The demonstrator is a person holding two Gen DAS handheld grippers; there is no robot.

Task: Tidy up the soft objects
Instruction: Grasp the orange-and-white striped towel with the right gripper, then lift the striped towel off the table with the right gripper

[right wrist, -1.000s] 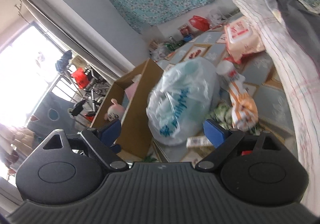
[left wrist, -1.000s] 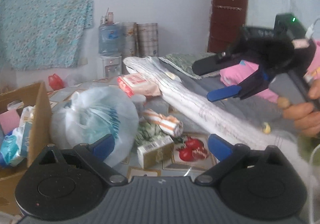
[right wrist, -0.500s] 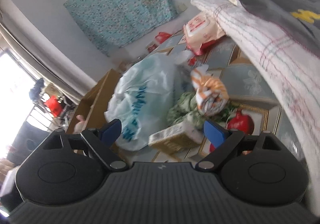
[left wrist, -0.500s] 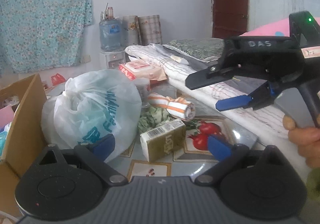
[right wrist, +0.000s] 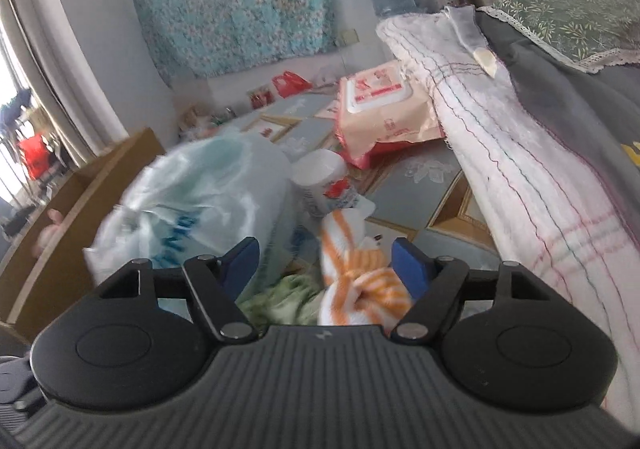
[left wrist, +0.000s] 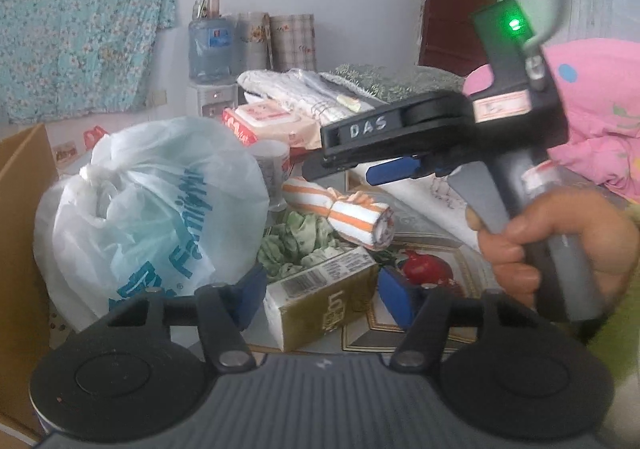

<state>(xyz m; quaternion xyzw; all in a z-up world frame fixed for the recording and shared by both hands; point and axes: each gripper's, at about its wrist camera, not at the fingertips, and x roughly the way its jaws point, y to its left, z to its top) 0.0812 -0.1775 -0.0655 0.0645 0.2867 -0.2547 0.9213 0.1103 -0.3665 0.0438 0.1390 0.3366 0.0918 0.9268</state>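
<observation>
An orange-and-white striped cloth roll (left wrist: 348,215) lies on the tiled floor beside a crumpled green cloth (left wrist: 296,245). In front of them sits a gold carton (left wrist: 320,303). My left gripper (left wrist: 322,295) is closing, and the carton shows between its blue pads; no pressing is visible. A hand holds my right gripper (left wrist: 340,165) just above the striped roll. In the right wrist view the striped roll (right wrist: 352,277) sits between the closing pads of that gripper (right wrist: 326,265), nearer the right one, with the green cloth (right wrist: 280,293) at its left.
A knotted white plastic bag (left wrist: 152,217) stands left of the pile, against a cardboard box (left wrist: 20,209). Behind are a white cup (left wrist: 272,169) and a wet-wipes pack (left wrist: 272,121). A bed with a white quilt (right wrist: 500,153) and pink blanket (left wrist: 592,109) borders the right.
Both grippers have come down toward the pile and their jaws have narrowed. The right gripper has swung over the striped roll; the carton now shows between the left pads.
</observation>
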